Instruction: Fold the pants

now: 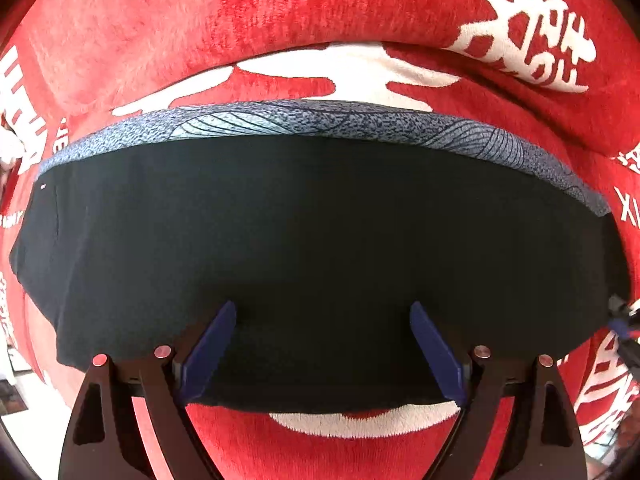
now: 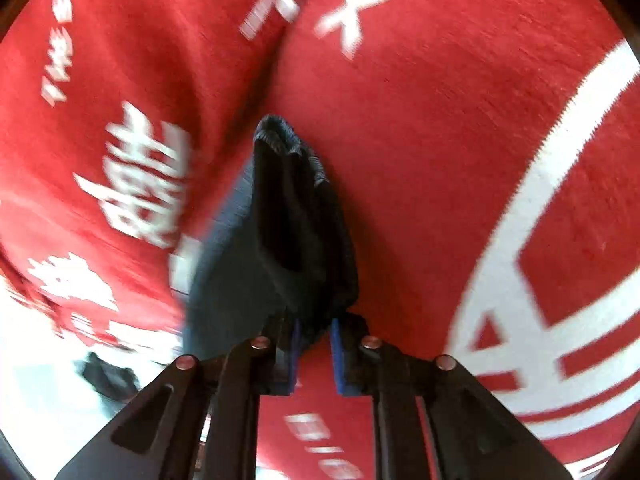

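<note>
A: How many pieces of clothing do you count?

B: Only one, the dark pants (image 1: 312, 248). They lie folded on the red cloth (image 1: 200, 16) with white letters, and along the far edge one grey patterned band (image 1: 280, 120) shows.

A: And the tongs?

B: Two. The left gripper (image 1: 322, 352) points straight down over the near edge of the pants. Its two blue pads (image 1: 208, 352) stand wide apart, and they press on nothing.

A: The right gripper (image 2: 314, 356)?

B: Its jaws are narrow. In the right wrist view a bunched end of the pants (image 2: 292, 220) reaches down between the two pads. This view is blurred, so I cannot tell if the pads really pinch the fabric or only stand beside it.

A: Anything else?

B: Nothing that I can name.
</note>
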`<state>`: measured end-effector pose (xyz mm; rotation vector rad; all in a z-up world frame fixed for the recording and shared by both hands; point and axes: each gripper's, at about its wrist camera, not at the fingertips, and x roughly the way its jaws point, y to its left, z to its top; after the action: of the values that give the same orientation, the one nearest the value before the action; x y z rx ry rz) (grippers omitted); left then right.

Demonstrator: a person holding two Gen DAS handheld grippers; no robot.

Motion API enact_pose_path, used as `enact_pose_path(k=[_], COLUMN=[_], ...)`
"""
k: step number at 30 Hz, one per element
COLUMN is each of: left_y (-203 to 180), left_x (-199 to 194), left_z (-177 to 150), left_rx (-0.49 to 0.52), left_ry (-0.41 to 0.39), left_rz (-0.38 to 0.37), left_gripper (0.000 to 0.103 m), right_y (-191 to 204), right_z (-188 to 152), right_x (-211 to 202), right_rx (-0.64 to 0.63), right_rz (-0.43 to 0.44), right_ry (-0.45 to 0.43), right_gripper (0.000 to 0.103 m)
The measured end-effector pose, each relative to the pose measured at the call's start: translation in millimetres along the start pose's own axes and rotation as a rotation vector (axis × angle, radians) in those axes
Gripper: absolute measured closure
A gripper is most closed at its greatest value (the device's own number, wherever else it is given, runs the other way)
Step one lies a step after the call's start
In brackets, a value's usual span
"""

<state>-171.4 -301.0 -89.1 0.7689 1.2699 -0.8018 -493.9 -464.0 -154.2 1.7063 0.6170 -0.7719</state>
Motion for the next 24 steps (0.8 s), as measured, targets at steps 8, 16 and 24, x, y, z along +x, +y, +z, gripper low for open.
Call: enact_pose_path(k=[8,16,24], left_y=[79,207,303], left_x=[-32,-28,18], left_z=[2,-15,-11], left_rx=[-0.066,-0.214,-0.212], left_ry=[-0.061,-0.035,-0.015], left_rz=[0.122,0.259,0.211], left_gripper=[0.013,0.013,0.008], right_y=[14,102,212], right_z=[-27,-104,-225], right_x=[-24,48,200], right_rx=[-0.057,-0.211,-0.199], right_rz=[0.018,0.263,0.421], right_ry=[-0.002,0.258,0.5], right_gripper=[0.058,0.058,0.058])
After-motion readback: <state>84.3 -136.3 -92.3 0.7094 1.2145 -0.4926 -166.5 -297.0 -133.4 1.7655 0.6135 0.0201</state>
